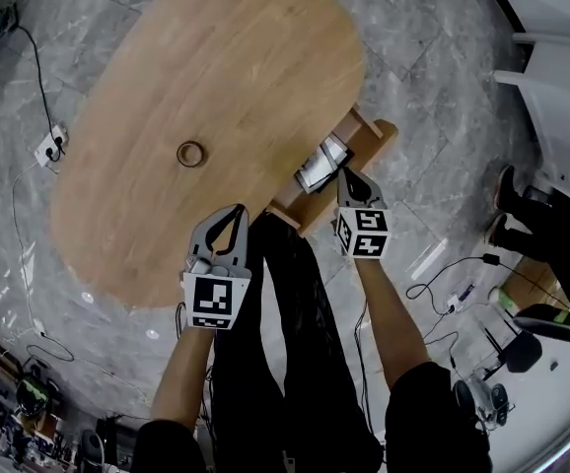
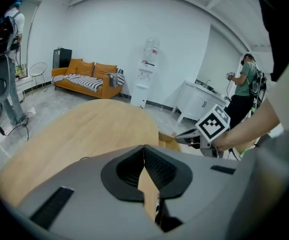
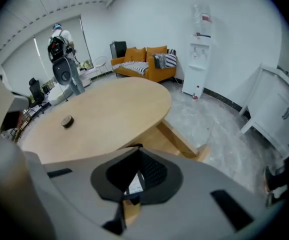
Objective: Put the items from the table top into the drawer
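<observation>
A brown tape roll lies alone on the oval wooden table. At the table's right edge a wooden drawer stands pulled out, with pale, shiny flat items inside. My right gripper hangs just above the drawer's near end, shut and empty; a white item in the drawer shows below its tips. My left gripper is over the table's near edge, also shut with nothing in it. The left gripper view shows the right gripper's marker cube beside the drawer.
A power strip and cables lie on the marble floor left of the table. White cabinets and a seated person's shoes are at the right. Another person stands by a counter; an orange sofa is behind the table.
</observation>
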Demonstrator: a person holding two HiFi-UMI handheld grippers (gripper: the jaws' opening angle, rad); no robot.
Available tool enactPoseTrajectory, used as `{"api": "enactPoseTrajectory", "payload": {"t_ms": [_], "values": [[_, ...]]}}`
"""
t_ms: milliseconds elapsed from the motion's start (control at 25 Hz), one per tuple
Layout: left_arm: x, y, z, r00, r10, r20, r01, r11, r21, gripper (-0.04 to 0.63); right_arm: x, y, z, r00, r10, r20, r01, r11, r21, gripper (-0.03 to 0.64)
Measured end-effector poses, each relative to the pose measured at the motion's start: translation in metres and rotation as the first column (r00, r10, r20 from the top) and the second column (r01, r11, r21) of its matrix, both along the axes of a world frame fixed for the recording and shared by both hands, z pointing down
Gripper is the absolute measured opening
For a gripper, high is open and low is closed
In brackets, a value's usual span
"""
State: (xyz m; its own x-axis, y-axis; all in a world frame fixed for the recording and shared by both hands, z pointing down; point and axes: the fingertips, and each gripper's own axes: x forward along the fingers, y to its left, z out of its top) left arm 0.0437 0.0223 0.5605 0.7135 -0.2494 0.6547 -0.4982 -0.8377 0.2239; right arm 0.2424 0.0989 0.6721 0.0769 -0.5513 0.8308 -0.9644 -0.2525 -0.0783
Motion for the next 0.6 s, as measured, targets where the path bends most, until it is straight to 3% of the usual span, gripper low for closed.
{"api": "enactPoseTrajectory", "payload": {"t_ms": [280,440,600], "values": [[-0.024,-0.008,-0.006,0.998,-0.057,-0.002,0.057,0.998,0.010,0.014,-0.046,-0.048,-0.042,0.993,-0.090,0.071,0.077,0.983,0.168,0.009],[-0.040,-0.008,-0.010,0.995,-0.097,0.003,0.097,0.995,0.014,0.014,-0.081,-0.079,-0.062,0.973,-0.199,0.119,0.164,0.954,0.253,0.011],[-0.063,-0.012,-0.011,0.990,-0.142,0.008,0.142,0.990,0.018,0.014,-0.119,-0.106,-0.070,0.948,-0.301,0.103,0.263,0.924,0.279,0.011]]}}
